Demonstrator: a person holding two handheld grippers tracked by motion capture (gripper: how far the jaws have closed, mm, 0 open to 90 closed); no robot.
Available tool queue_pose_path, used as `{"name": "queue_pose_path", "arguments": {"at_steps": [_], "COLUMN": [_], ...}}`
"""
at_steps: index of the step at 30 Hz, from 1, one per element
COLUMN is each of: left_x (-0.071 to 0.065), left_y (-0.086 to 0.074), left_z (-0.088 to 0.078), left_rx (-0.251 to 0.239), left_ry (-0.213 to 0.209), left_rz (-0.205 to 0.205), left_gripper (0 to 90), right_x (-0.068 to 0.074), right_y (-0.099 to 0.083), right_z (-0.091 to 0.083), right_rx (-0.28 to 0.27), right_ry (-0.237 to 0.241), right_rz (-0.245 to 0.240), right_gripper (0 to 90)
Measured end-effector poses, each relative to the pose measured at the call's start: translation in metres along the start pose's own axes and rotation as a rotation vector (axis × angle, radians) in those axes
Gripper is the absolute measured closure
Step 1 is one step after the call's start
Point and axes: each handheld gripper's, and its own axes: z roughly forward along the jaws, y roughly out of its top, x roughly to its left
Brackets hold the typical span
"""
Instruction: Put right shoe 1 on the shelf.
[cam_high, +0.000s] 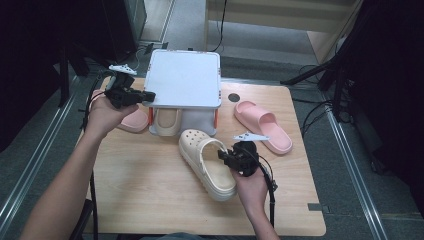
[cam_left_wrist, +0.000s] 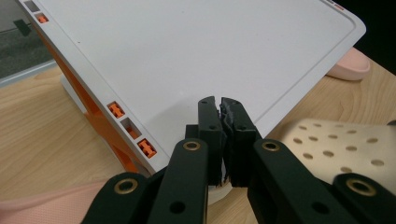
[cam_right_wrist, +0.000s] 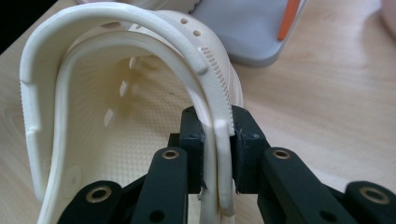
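cream perforated clog (cam_right_wrist: 126, 107), side wall pinched

its rim and folded heel strap sit between the right gripper's (cam_right_wrist: 218, 128) fingers (cam_right_wrist: 194, 135), pads pressing both sides; footbed lies left of them.

left gripper (cam_high: 142, 96) jaws closed, right gripper (cam_high: 223, 155) jaws clamped

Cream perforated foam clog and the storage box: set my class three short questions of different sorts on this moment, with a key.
1. True or false: the right gripper is shut on the rim and strap of the cream perforated foam clog.
2. What does the left gripper hold? A) a slipper B) nothing C) the lid
3. How many pink rubber slide sandals lie on the wooden table?

Key: 1 true; 2 B; 3 two, one right of the white lidded storage box, one left.
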Motion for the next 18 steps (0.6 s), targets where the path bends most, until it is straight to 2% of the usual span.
{"name": "queue_pose_path", "arguments": {"at_steps": [2, 5, 7, 9, 11, 13, 18], "left_x": [0.0, -0.001, -0.001, -0.001, -0.001, 0.0, 0.0], "left_y": [0.0, 0.0, 0.0, 0.0, 0.0, 0.0, 0.0], "left_z": [0.0, 0.001, 0.001, 0.001, 0.001, 0.001, 0.001], "left_rx": [0.0, -0.001, -0.001, -0.003, -0.003, -0.003, -0.002], "left_ry": [0.0, -0.004, -0.003, -0.003, -0.004, -0.006, -0.008], "left_rz": [0.002, 0.001, 0.002, 0.0, 0.001, -0.001, -0.001], "left_gripper": [87.1, 87.0, 86.9, 87.0, 87.0, 86.9, 86.8], "right_x": [0.0, -0.004, -0.005, -0.008, -0.009, -0.012, -0.016], "right_y": [0.003, 0.019, 0.023, 0.035, 0.038, 0.046, 0.051], "right_z": [-0.001, 0.001, 0.002, 0.01, 0.012, 0.021, 0.038], "right_rx": [-0.005, -0.035, -0.039, -0.046, -0.049, -0.051, -0.053], "right_ry": [-0.005, -0.022, -0.028, -0.047, -0.052, -0.072, -0.1], "right_rz": [0.002, -0.004, -0.007, -0.011, -0.009, 0.001, 0.025], "right_gripper": [78.5, 78.5, 78.5, 78.5, 78.4, 78.4, 78.3]}}
